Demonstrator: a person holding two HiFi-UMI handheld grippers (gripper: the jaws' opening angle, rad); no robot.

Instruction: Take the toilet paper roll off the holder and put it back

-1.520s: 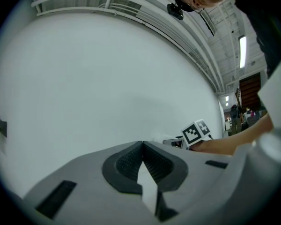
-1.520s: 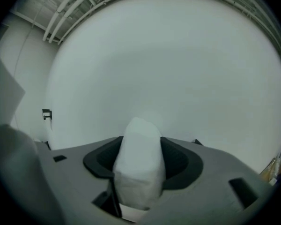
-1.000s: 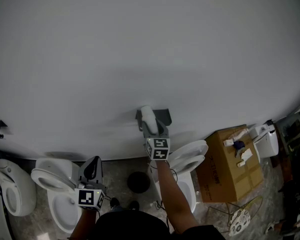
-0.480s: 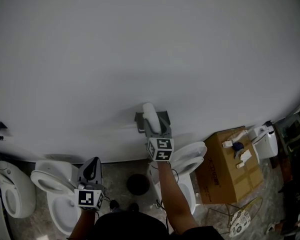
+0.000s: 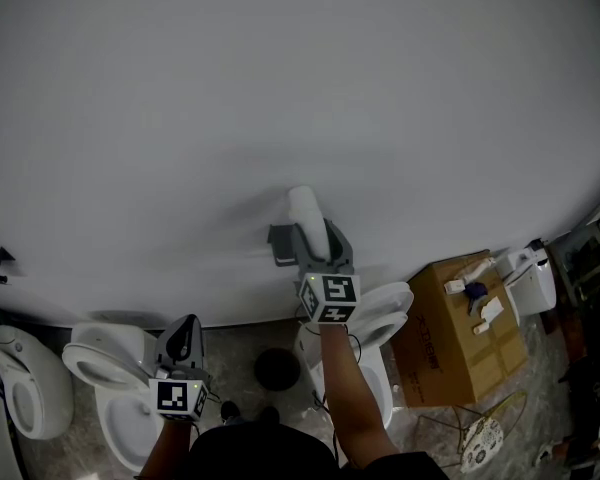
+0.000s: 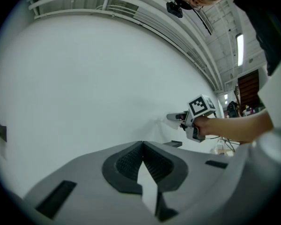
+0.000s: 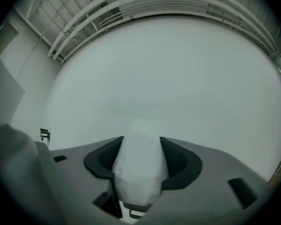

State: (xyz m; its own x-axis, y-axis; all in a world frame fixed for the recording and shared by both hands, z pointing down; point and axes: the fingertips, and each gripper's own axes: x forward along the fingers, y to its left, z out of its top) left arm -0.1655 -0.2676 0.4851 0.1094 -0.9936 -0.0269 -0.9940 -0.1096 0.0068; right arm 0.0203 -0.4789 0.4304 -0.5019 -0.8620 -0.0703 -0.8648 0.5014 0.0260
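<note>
My right claw [image 5: 318,246] grips the roll [image 5: 304,208], now lifted clear above the holder [image 5: 282,246]. Removal looks done; refitting comes next. My left claw [image 5: 184,340] hangs low, closed and empty.

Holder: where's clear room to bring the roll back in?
Bare wall above and left of the holder is free. Below it is crowded: toilet, dark bin, cardboard box. The right gripper, shut on the roll, overlaps the holder's right side.
</note>
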